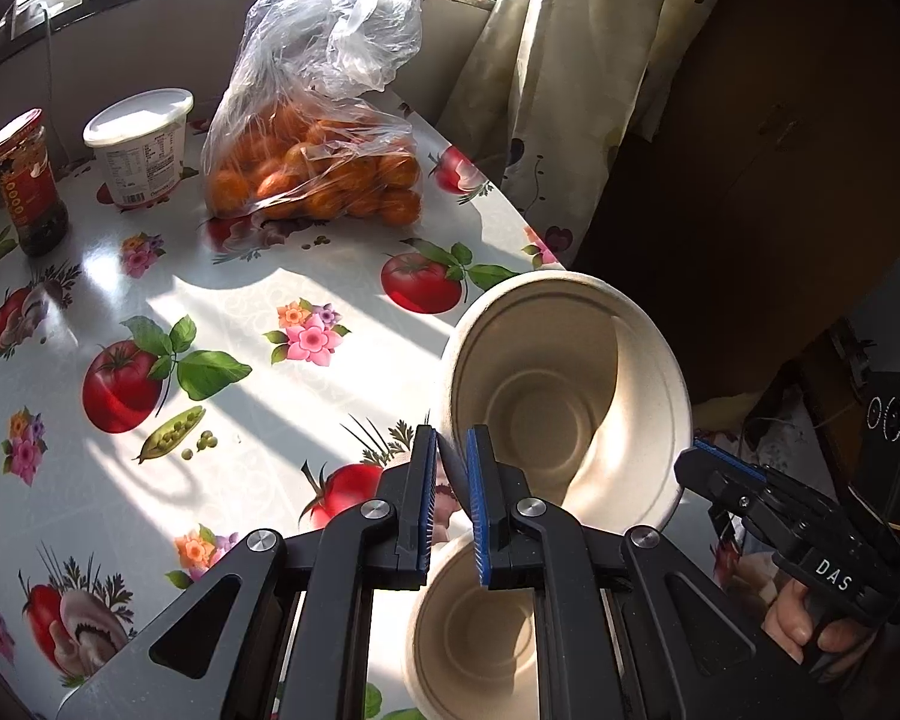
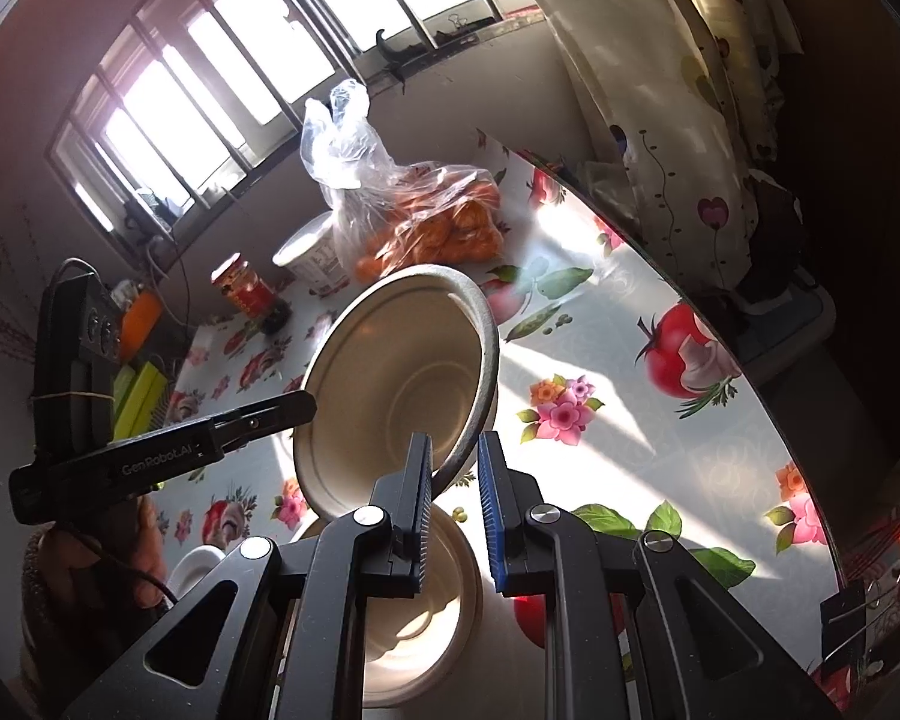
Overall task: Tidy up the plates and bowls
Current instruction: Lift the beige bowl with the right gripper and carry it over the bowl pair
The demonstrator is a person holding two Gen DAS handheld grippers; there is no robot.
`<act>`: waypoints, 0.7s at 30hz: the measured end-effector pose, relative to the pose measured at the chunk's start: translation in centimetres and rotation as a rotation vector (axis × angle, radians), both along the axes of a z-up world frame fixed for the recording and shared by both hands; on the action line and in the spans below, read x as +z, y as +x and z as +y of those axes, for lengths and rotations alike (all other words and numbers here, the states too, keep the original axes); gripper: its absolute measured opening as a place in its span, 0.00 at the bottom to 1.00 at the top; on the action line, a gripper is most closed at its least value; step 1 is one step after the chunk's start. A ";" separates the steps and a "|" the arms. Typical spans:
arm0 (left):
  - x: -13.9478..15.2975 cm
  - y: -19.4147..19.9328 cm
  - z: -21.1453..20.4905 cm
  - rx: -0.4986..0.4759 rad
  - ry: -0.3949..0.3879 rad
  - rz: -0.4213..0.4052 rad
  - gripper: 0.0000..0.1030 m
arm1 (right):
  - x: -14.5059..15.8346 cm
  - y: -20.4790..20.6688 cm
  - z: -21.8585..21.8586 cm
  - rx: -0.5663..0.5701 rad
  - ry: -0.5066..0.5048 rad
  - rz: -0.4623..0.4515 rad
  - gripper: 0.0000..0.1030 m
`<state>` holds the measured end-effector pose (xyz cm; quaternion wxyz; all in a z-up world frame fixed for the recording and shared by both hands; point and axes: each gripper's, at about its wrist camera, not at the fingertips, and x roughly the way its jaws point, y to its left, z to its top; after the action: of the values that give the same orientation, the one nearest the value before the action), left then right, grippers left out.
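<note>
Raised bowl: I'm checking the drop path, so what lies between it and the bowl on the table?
Nothing. Both wrist views show the raised bowl directly above the lower bowl.

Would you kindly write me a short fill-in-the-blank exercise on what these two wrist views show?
1. Both grippers, left gripper and right gripper, grip the rim of one raised ____.
2. Directly below the raised bowl a second bowl rests on the ____.
3. The clear plastic bag holds ____ fruit.
4. The white tub stands between the bag and a red-lidded ____.

Missing words: bowl; table; orange; jar
</note>
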<state>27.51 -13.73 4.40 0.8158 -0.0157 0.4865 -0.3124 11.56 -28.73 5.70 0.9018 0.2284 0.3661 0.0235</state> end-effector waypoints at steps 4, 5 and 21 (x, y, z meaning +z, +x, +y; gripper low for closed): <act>0.3 -0.8 0.4 0.001 -0.003 -0.006 0.10 | 0.1 -0.8 0.4 0.002 0.006 -0.005 0.15; 0.3 -1.1 0.6 0.002 -0.003 -0.008 0.10 | 0.2 -0.9 0.5 0.003 0.005 -0.006 0.15; 0.2 -4.7 2.6 0.016 -0.020 0.003 0.10 | -0.1 -4.4 2.2 0.018 0.033 -0.010 0.15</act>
<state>22.81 -11.14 4.63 0.8173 -0.0282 0.4845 -0.3106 7.15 -26.53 5.60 0.8996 0.2395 0.3631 0.0389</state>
